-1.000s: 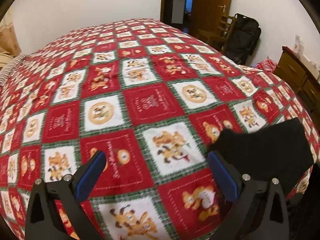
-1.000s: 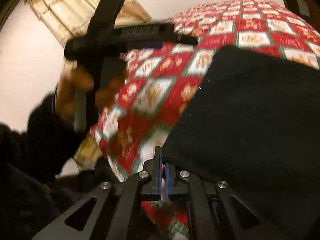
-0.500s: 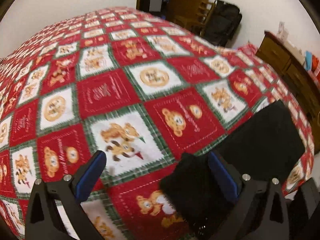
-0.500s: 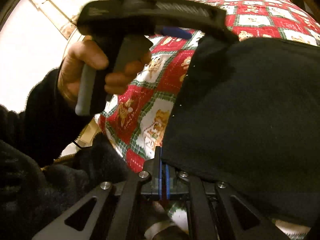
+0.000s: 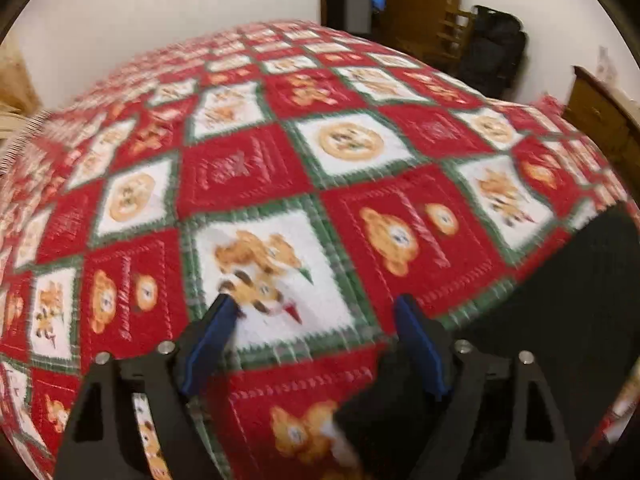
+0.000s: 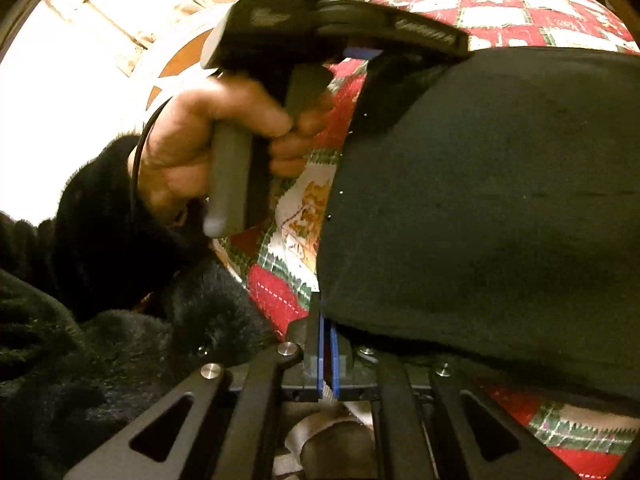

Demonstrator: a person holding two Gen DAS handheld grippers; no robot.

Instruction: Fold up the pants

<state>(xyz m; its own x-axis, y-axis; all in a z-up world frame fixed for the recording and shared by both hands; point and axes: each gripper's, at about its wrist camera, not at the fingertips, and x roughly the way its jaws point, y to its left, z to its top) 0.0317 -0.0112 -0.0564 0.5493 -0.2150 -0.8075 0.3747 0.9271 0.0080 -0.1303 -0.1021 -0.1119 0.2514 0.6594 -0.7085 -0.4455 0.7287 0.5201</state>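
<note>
The black pants [image 6: 500, 200] lie on the bed's red, white and green patchwork quilt [image 5: 320, 160]. My right gripper [image 6: 326, 320] is shut on the near corner of the pants at the quilt's edge. My left gripper [image 5: 316, 316] is open and its jaws have narrowed. It hovers low over the quilt, with a corner of the pants [image 5: 540, 320] under and beside its right finger. In the right wrist view the left gripper [image 6: 360, 48] sits at the far corner of the pants, held by a hand [image 6: 208, 140].
A wooden dresser [image 5: 600, 120] stands to the right of the bed. A black bag [image 5: 492, 56] and a wooden chair stand by the door at the back. A black fleece sleeve [image 6: 80, 300] fills the lower left of the right wrist view.
My left gripper has come to the far corner of the pants and its jaws have closed partway. My right gripper has stayed shut on the near corner.
</note>
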